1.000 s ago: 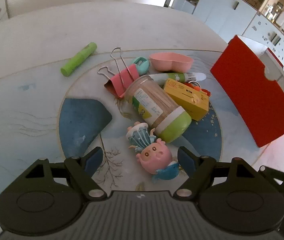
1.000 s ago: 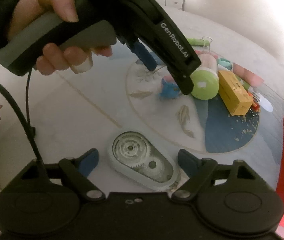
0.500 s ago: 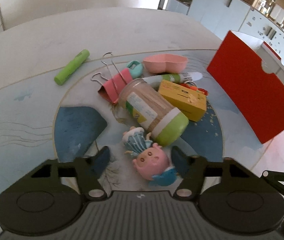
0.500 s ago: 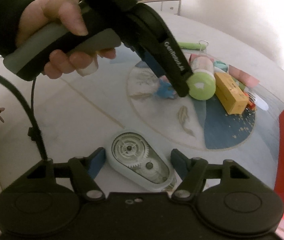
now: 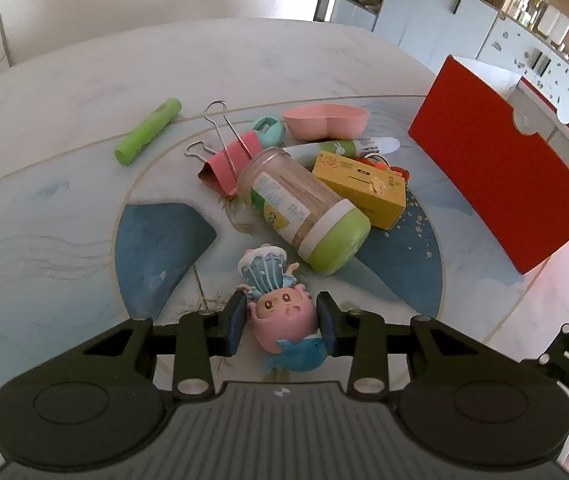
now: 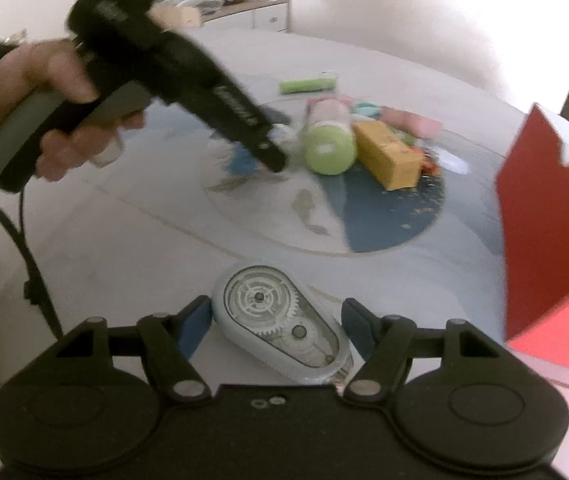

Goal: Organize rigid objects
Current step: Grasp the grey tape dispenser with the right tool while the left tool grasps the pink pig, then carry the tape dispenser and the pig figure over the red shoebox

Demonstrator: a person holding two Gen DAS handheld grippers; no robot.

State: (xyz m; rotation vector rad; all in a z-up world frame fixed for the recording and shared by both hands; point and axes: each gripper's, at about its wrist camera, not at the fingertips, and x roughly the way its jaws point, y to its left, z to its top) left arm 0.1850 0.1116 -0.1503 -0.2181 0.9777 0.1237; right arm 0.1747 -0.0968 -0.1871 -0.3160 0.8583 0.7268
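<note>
My left gripper (image 5: 282,326) is shut on a pink doll figurine (image 5: 280,320) with a blue dress and blue fish, lying on the round table. Behind it lie a jar with a green lid (image 5: 304,216), a yellow box (image 5: 360,188), a pink binder clip (image 5: 228,160), a pink heart-shaped dish (image 5: 326,120), a white-green tube (image 5: 348,146) and a green highlighter (image 5: 148,132). My right gripper (image 6: 274,326) is open around a grey correction tape dispenser (image 6: 280,328) on the table, the pads a little apart from it. The left gripper also shows in the right wrist view (image 6: 272,160).
A red open box (image 5: 500,188) stands at the right of the pile, also in the right wrist view (image 6: 548,216). A person's hand (image 6: 44,92) holds the left gripper above the table's left part. White cabinets stand beyond the table.
My left gripper moved forward and closed on the doll figurine. My right gripper narrowed around the tape dispenser and shifted slightly.
</note>
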